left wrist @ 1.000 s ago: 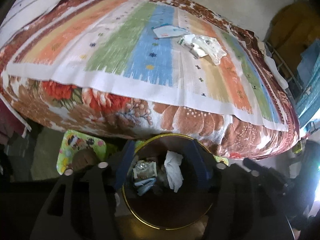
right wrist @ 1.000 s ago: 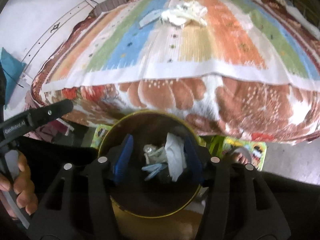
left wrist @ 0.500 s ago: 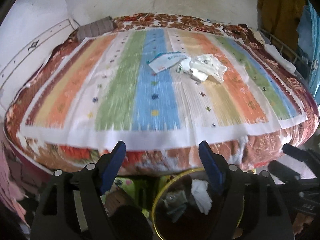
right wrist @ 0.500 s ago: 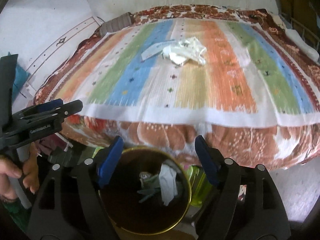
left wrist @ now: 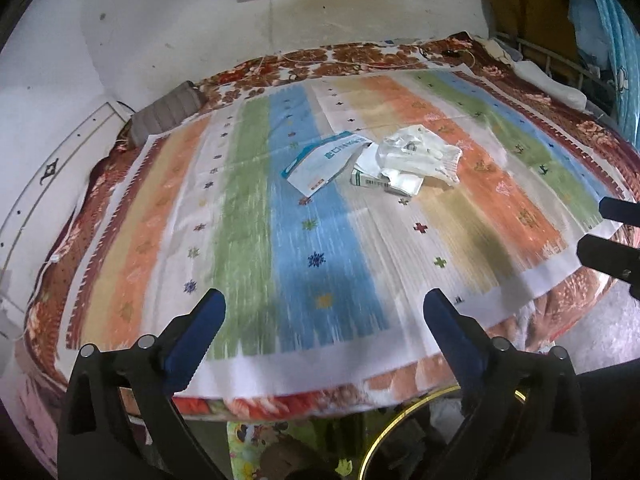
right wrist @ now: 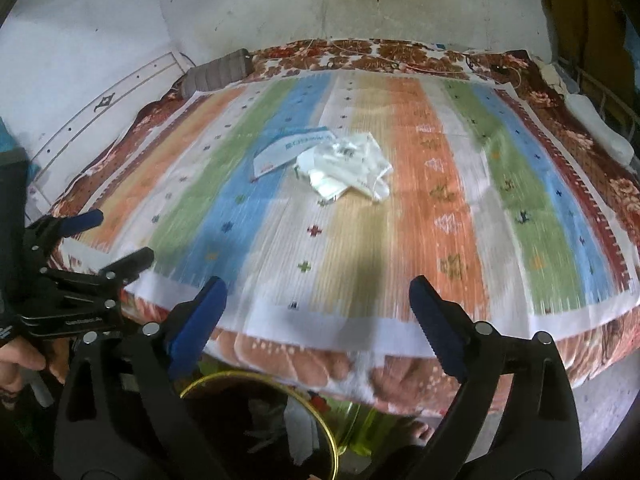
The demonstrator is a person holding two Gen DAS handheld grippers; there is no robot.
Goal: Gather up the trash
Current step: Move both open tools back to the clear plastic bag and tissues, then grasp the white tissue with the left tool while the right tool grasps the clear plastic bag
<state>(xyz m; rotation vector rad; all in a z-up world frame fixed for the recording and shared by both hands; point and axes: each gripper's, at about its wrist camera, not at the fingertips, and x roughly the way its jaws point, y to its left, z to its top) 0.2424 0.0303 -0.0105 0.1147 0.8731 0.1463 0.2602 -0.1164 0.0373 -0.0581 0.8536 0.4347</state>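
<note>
Jaws were seen spread wide on the left gripper (left wrist: 324, 320), just opened further, nothing between them; the trash pile (left wrist: 404, 164) lay mid-bed on the striped cover (left wrist: 256, 216), the bin (left wrist: 404, 420) rim glimpsed below. From the right wrist, the right gripper (right wrist: 318, 304) was likewise opened wide and empty, trash (right wrist: 344, 164) well ahead, bin (right wrist: 320, 424) beneath.

You see a matt woven striped cloth (left wrist: 256, 208) over a plush floral blanket (left wrist: 360, 54). The white bag (left wrist: 420, 156) looks thin, glossy plastic, the packet (left wrist: 320, 164) smooth. The bin's rim (right wrist: 320, 420) shines like metal.
</note>
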